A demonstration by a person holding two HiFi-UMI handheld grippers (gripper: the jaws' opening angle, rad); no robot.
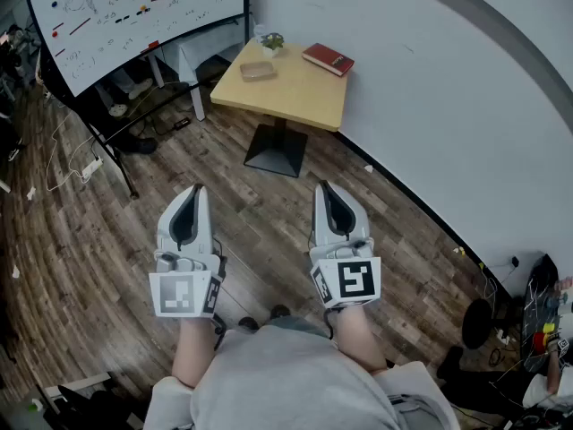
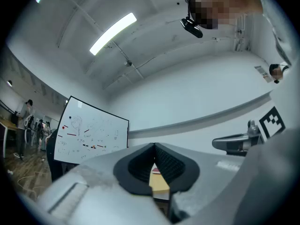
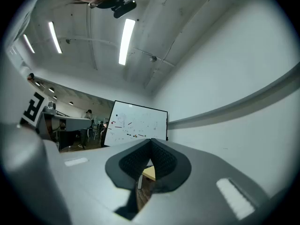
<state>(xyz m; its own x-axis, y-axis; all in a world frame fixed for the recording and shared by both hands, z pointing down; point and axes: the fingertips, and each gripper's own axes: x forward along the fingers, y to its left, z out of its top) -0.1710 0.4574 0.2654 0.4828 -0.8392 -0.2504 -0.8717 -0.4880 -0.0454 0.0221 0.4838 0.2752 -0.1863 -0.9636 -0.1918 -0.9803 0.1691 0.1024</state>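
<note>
Here's the left hand-held gripper (image 1: 195, 191), jaws pressed together, nothing between them. The right hand-held gripper (image 1: 324, 188) is closed and empty too. Both hover side by side above the wooden floor (image 1: 260, 240). At twelve o'clock, well apart, stands the surface (image 1: 295, 92) carrying a red book (image 1: 328, 59); whiteboard (image 1: 125, 16) at ten o'clock.

A whiteboard (image 1: 134, 16) stands far ahead-left of the fingers (image 1: 186, 218). A power strip (image 1: 91, 166) lies on the wood floor (image 1: 260, 240) to their left, and a white wall (image 1: 448, 106) is to their right.
</note>
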